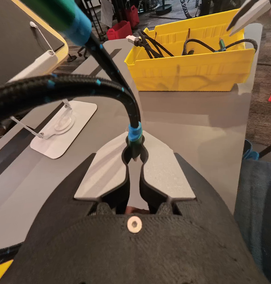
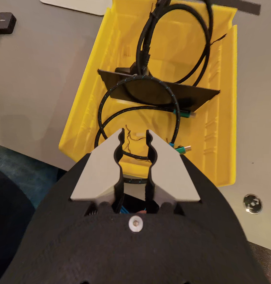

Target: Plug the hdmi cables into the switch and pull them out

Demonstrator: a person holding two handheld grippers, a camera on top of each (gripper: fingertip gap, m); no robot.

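Note:
My left gripper (image 1: 134, 139) is shut on the green-and-blue plug of a black braided HDMI cable (image 1: 132, 113), metal tip pointing back toward the camera. The cable loops up and left; its other plug (image 1: 67, 16) hangs blurred at the top left. My right gripper (image 2: 134, 132) is open and empty, hovering over the near end of the yellow bin (image 2: 91, 98). In the bin lies another braided cable (image 2: 104, 98) with two green plugs (image 2: 184, 114) (image 2: 181, 149). The black switch (image 2: 2, 23) sits on the table at the far left. The right gripper also shows in the left wrist view (image 1: 251, 13).
The yellow bin (image 1: 185, 73) holds a black divider (image 2: 159, 90) and a bundle of black cables (image 2: 147, 38). A white stand base (image 1: 62, 130) and a yellow-edged board (image 1: 24, 38) are at left. A round metal fitting (image 2: 252, 203) sits in the grey table (image 1: 185, 123). Red containers (image 1: 121, 29) stand on the floor beyond. The tips of one gripper are about 35 cm away from the tips of the other. The left tips stand about 20 cm off the black switch (image 2: 2, 23).

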